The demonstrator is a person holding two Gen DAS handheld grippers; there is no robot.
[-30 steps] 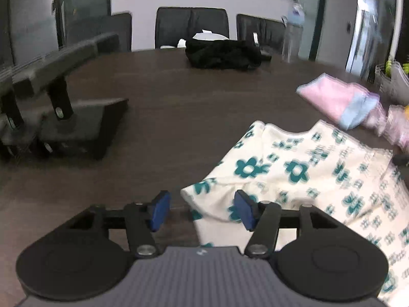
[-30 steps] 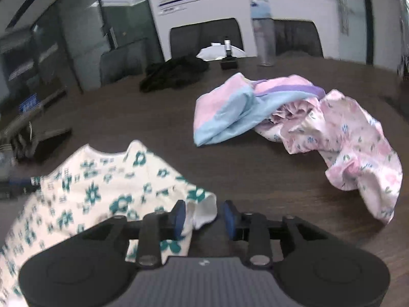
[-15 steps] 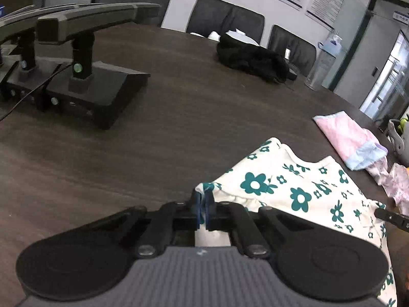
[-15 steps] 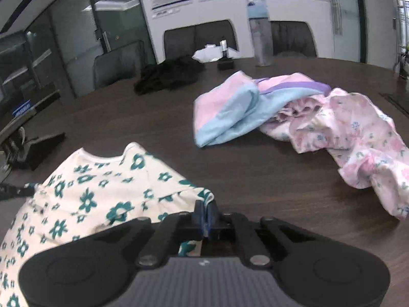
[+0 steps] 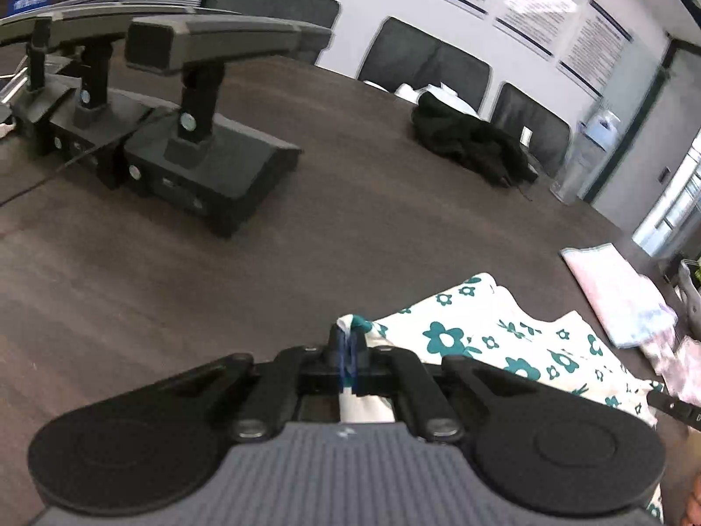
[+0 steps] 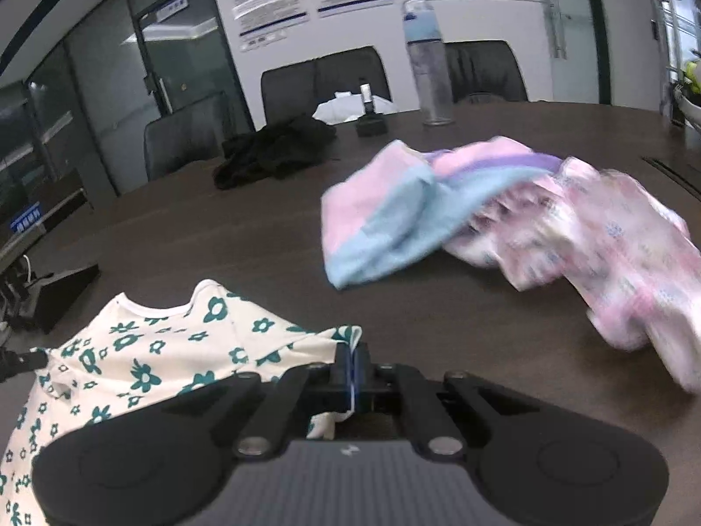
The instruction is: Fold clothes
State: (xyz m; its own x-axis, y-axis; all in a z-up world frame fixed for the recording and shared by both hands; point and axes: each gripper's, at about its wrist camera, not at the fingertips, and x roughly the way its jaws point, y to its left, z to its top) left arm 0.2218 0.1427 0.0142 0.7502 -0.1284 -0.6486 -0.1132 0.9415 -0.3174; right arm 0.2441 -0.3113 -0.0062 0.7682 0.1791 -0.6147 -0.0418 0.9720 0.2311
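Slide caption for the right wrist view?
Right gripper shut on the floral shirt; pink clothes heaped beyond on the table.

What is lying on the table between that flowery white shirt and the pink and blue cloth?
Nothing: in the right wrist view, only bare dark table separates the flowery white shirt from the pink and blue cloth.

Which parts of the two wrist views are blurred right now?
Right wrist: the pink floral garment at right is motion-smeared, the flowered top sharp. Left wrist: the water bottle and pink cloth at the right edge are soft; fisheye bends the wall.
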